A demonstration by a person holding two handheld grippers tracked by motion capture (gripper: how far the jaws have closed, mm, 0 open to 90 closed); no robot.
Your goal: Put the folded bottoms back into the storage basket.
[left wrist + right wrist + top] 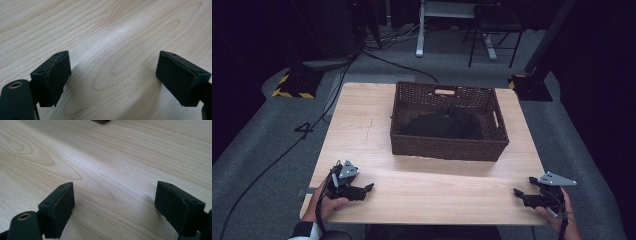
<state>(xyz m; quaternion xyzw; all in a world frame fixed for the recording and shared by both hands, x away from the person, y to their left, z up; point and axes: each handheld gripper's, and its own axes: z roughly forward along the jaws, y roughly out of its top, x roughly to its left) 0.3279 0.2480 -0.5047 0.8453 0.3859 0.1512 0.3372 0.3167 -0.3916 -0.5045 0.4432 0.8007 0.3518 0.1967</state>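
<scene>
A brown woven basket [449, 145] is sitting on the light wooden bench [362, 125], close to the far edge and a little toward the right side. Its long side is running left to right, along the far edge of the bench, and its open top is facing up. A dark cloth [447, 125] is lying in a heap inside the basket, and I cannot tell which way the cloth is pointing. The left gripper [367, 189] is resting near the near left corner of the bench, in the person's left hand [329, 204], and it is pointing toward the right. Its fingers [53, 77] are standing wide apart with only bare wood between them. The right gripper [518, 194] is resting near the near right corner, in the person's right hand [557, 212], and it is pointing toward the left. Its fingers [58, 207] are also standing wide apart and holding nothing. Both grippers are well apart from the basket and from each other.
</scene>
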